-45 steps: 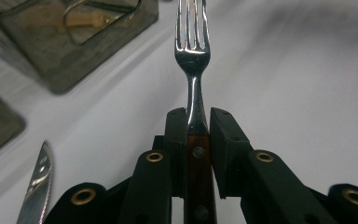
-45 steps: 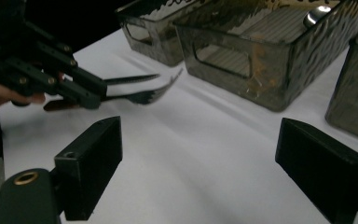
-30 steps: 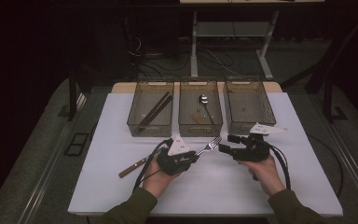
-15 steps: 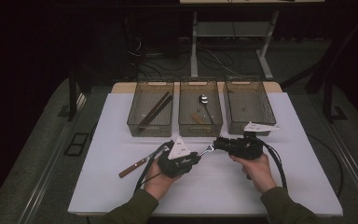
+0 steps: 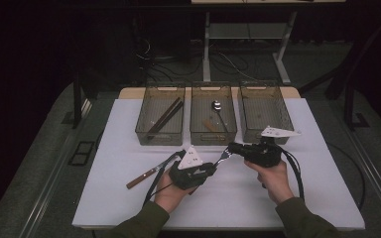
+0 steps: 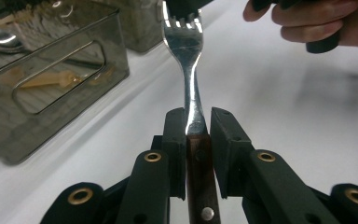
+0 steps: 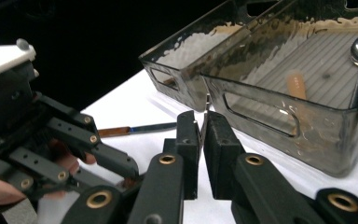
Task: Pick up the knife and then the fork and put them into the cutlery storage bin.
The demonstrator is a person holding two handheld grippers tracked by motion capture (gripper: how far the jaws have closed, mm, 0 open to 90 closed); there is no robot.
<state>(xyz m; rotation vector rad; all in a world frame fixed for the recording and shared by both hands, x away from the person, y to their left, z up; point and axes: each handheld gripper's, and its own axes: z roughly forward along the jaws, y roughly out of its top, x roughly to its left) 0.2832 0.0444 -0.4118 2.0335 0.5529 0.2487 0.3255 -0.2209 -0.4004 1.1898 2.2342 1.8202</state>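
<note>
A fork (image 5: pixel 222 157) with a wooden handle is held above the white table between both grippers. My left gripper (image 5: pixel 211 168) is shut on the handle where it joins the metal neck (image 6: pixel 193 116), with the tines (image 6: pixel 182 23) pointing away. My right gripper (image 5: pixel 232 148) comes in from the right. Its jaws have just been closing and now pinch the tines, which show edge-on as a thin sliver (image 7: pixel 207 103) between the pads (image 7: pixel 214 126). In the left gripper view, the right hand (image 6: pixel 307 23) is at the top right.
Three clear bins stand in a row at the back. The left bin (image 5: pixel 144 130) holds brown sticks, the middle bin (image 5: pixel 213 136) holds a spoon (image 5: pixel 217 106) and a tan piece, and the right one (image 5: pixel 283 116) looks bare. A wood-handled knife (image 5: pixel 146 176) lies left of my left hand.
The right gripper's jaws stood apart by the fork's head and have closed onto the tines. The left gripper has kept its grip and place.
</note>
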